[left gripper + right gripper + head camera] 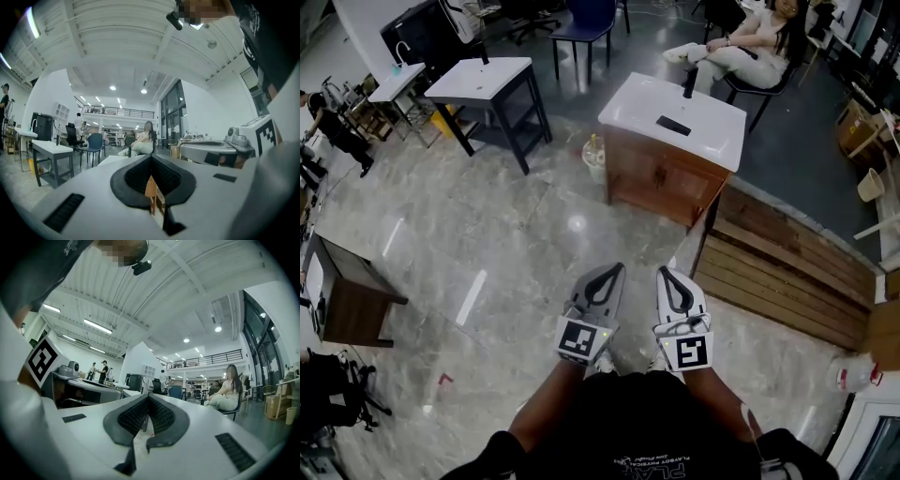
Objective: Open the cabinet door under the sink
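The wooden cabinet (661,178) under a white sink top (712,127) with a black tap stands ahead across the marble floor, its doors closed. Both grippers are held low and side by side, well short of it and pointing toward it. My left gripper (612,269) is shut with nothing in it, and so is my right gripper (666,274). In the left gripper view the shut left gripper (151,157) frames a sliver of the wooden cabinet (151,190) through the gap behind its tips. In the right gripper view the right gripper (148,397) is shut and empty.
A second white sink on a dark frame (483,80) stands at the back left. A small bin (594,159) sits beside the cabinet's left side. A raised wooden plank platform (787,262) runs along the right. A person sits on a chair (750,47) behind. A dark side table (347,291) is at left.
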A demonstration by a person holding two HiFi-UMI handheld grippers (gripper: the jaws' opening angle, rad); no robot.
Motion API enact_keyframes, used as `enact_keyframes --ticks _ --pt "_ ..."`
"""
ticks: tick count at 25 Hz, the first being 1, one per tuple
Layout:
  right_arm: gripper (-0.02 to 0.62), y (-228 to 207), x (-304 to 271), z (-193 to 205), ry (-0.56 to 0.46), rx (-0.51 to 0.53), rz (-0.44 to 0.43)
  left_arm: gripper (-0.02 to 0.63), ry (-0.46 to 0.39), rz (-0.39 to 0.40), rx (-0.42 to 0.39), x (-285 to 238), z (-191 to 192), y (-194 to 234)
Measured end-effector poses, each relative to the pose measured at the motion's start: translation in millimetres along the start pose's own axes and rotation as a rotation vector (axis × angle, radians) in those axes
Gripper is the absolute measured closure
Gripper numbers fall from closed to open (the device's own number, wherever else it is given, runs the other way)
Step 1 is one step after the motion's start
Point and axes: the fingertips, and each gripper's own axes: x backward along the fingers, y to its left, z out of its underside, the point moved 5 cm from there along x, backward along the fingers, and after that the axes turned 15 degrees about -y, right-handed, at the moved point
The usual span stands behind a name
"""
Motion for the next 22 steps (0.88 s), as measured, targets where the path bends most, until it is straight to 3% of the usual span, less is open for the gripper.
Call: enact_keyframes --ticks 11,17,22 --pt "0.574 3 -13 8 0.016 -0.001 0.059 0.588 0.009 0.027 0.017 2 11 25" --pt "0.574 -30 -29 29 0.016 -0.022 0.069 0.588 0.035 0.037 -0.003 -34 27 27" --pt "0.574 -65 -48 48 0.017 -0.028 0.04 0.588 0.037 0.001 0.005 -82 29 34"
